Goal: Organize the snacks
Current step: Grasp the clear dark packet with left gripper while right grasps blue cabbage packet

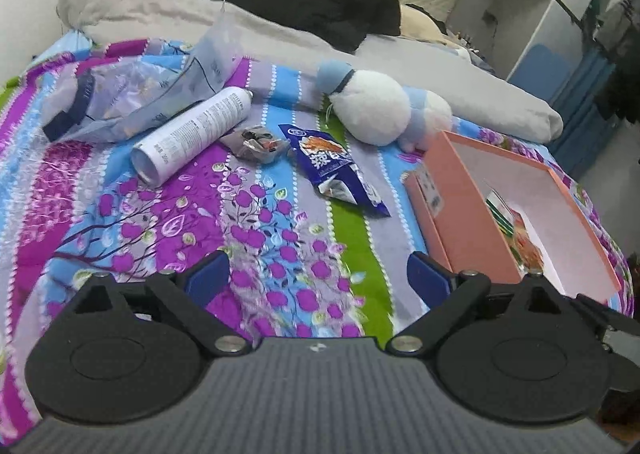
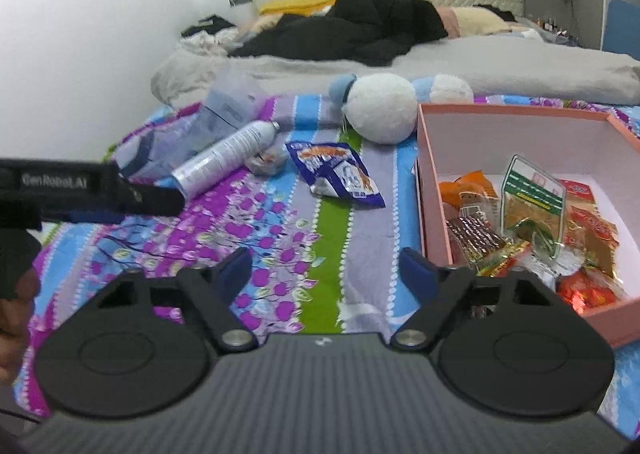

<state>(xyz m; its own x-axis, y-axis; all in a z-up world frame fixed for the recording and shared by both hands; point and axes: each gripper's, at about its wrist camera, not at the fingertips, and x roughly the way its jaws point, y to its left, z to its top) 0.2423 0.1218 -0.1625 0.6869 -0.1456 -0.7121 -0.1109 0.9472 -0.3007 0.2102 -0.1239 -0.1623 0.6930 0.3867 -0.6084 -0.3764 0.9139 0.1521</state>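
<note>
A bed with a flowered, striped blanket (image 1: 248,221) fills both views. The left gripper (image 1: 318,274) and right gripper (image 2: 324,268) each hover low over it, fingers spread wide, holding nothing.

1 blue snack packet (image 1: 334,169) lies flat on the blanket near the middle of each frame, straight ahead of both grippers and apart from them. Its long axis runs from upper left to lower right.

At the right of each frame sits a pink box (image 2: 434,189), already holding several snack packets (image 2: 532,221). The blue packet lies left of the box, not touching it.

Neither gripper looks clearly nearer; the right one likely has the shorter carry to the box.

At upper left lie a white spray can (image 1: 192,133), a small crumpled wrapper (image 1: 260,143) and a white plush toy (image 1: 372,105).
</note>
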